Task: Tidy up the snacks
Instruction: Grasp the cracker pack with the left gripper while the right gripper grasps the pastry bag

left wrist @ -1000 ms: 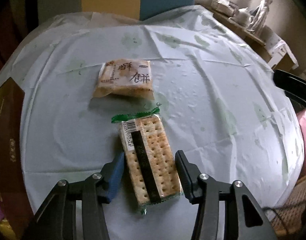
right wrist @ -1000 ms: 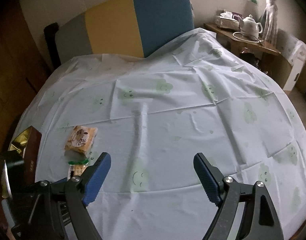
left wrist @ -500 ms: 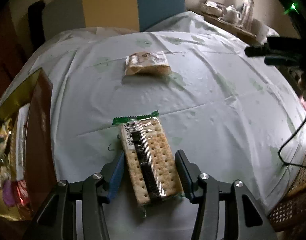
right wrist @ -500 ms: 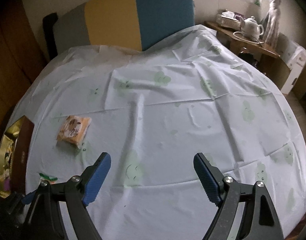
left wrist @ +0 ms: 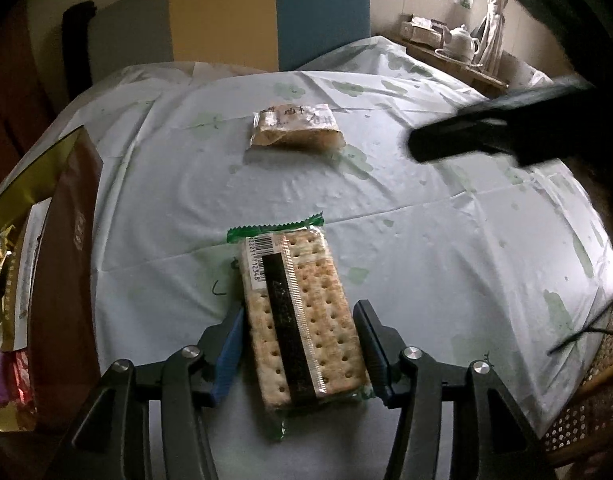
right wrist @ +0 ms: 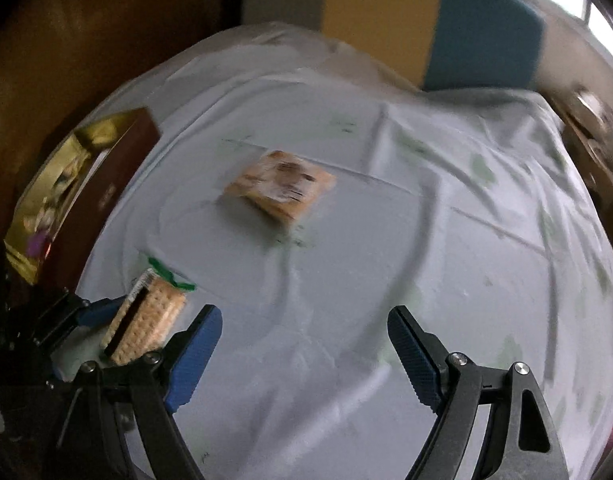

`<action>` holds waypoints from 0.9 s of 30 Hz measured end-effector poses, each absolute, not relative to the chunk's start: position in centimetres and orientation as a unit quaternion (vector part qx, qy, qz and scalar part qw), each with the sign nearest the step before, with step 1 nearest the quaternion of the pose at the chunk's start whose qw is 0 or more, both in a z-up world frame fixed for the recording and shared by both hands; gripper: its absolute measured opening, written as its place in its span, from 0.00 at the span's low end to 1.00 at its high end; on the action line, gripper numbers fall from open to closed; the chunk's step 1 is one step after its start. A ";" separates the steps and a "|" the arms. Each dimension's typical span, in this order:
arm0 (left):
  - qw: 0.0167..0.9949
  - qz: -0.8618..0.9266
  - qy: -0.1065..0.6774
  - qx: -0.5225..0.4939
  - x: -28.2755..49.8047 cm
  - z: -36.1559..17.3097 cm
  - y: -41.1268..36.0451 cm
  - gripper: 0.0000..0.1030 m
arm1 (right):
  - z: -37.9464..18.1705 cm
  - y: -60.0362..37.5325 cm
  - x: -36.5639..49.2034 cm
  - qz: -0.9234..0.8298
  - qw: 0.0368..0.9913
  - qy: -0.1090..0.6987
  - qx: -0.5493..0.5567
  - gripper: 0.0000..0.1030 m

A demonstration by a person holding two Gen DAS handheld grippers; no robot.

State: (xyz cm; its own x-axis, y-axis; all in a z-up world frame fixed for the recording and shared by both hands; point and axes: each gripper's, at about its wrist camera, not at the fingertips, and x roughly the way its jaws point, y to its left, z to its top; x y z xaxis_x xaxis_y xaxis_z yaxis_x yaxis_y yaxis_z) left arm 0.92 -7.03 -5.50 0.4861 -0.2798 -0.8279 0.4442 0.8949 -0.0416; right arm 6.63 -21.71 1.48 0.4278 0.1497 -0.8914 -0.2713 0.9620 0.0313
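A clear pack of crackers (left wrist: 302, 320) with a green end and a black stripe sits between the blue pads of my left gripper (left wrist: 298, 310), which hold it just above the near part of the table; the jaws are opening. The right wrist view shows the same pack (right wrist: 146, 320) tilted in the left gripper (right wrist: 86, 312) at the lower left. A tan pastry pack (left wrist: 296, 128) lies flat farther back on the cloth (right wrist: 280, 188). My right gripper (right wrist: 304, 314) hangs open over bare cloth, nothing between its fingers. It is a dark blur (left wrist: 486, 128) in the left wrist view.
An open brown and gold box (left wrist: 62, 260) with wrapped snacks stands at the table's left edge (right wrist: 106, 168). A white cloth with green prints (left wrist: 426, 240) covers the round table. A yellow and blue seat back (left wrist: 266, 12) stands behind; a teapot (left wrist: 462, 40) sits on a side shelf.
The left gripper carried the cracker pack toward the near left, bringing the box into view. The right gripper rolled and swung left toward the pastry pack; its view is now blurred.
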 end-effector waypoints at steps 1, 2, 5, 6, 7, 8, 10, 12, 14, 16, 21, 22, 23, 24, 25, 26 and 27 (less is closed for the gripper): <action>0.857 -0.212 0.461 0.088 1.0 -5.4 -7.0 0.53 | 1.4 -21.0 7.3 0.134 0.841 0.519 -0.071 0.87; 0.857 -0.214 0.461 0.085 1.0 -5.4 -7.0 0.53 | 1.2 -20.3 7.9 0.142 0.840 0.518 -0.082 0.89; 0.857 -0.217 0.459 0.081 1.0 -5.4 -6.9 0.53 | 0.4 -17.7 10.3 0.174 0.825 0.517 -0.147 0.91; 0.858 -0.218 0.458 0.080 0.9 -5.4 -6.8 0.53 | 0.0 -17.0 11.1 0.176 0.819 0.518 -0.171 0.92; 0.858 -0.218 0.458 0.079 0.9 -5.4 -6.8 0.53 | -0.4 -16.3 12.1 0.180 0.813 0.519 -0.191 0.93; 0.859 -0.218 0.457 0.079 0.9 -5.4 -6.8 0.53 | -0.6 -15.9 12.9 0.183 0.810 0.520 -0.200 0.93; 0.860 -0.218 0.455 0.078 0.8 -5.4 -6.8 0.53 | -1.1 -15.2 14.5 0.185 0.806 0.522 -0.211 0.93; 0.859 -0.219 0.457 0.072 0.9 -5.4 -6.7 0.53 | -1.7 -14.8 16.2 0.178 0.805 0.524 -0.215 0.93; 0.859 -0.220 0.457 0.073 0.9 -5.4 -6.7 0.53 | -2.4 -14.4 17.6 0.180 0.800 0.533 -0.211 0.92; 0.860 -0.220 0.456 0.073 0.9 -5.4 -6.7 0.53 | -3.3 -14.3 18.5 0.179 0.793 0.545 -0.207 0.87; 0.862 -0.218 0.453 0.070 0.9 -5.5 -6.7 0.53 | -2.3 -15.1 17.9 0.173 0.807 0.537 -0.172 0.56; 0.863 -0.217 0.451 0.072 0.8 -5.5 -6.7 0.53 | -1.7 -15.3 17.2 0.169 0.812 0.530 -0.174 0.56; 0.863 -0.217 0.450 0.072 0.8 -5.5 -6.8 0.53 | -1.3 -15.5 16.4 0.162 0.815 0.525 -0.184 0.56; 0.863 -0.217 0.450 0.072 0.8 -5.5 -6.8 0.53 | -0.9 -15.8 15.5 0.161 0.815 0.526 -0.184 0.56; 0.863 -0.217 0.451 0.072 0.7 -5.5 -6.8 0.53 | -0.6 -16.3 14.5 0.162 0.815 0.528 -0.178 0.56; 0.863 -0.217 0.451 0.070 0.7 -5.5 -6.8 0.53 | -0.3 -16.7 13.5 0.162 0.814 0.530 -0.174 0.56; 0.863 -0.217 0.451 0.070 0.7 -5.5 -6.8 0.53 | -0.2 -17.1 12.5 0.161 0.812 0.535 -0.172 0.56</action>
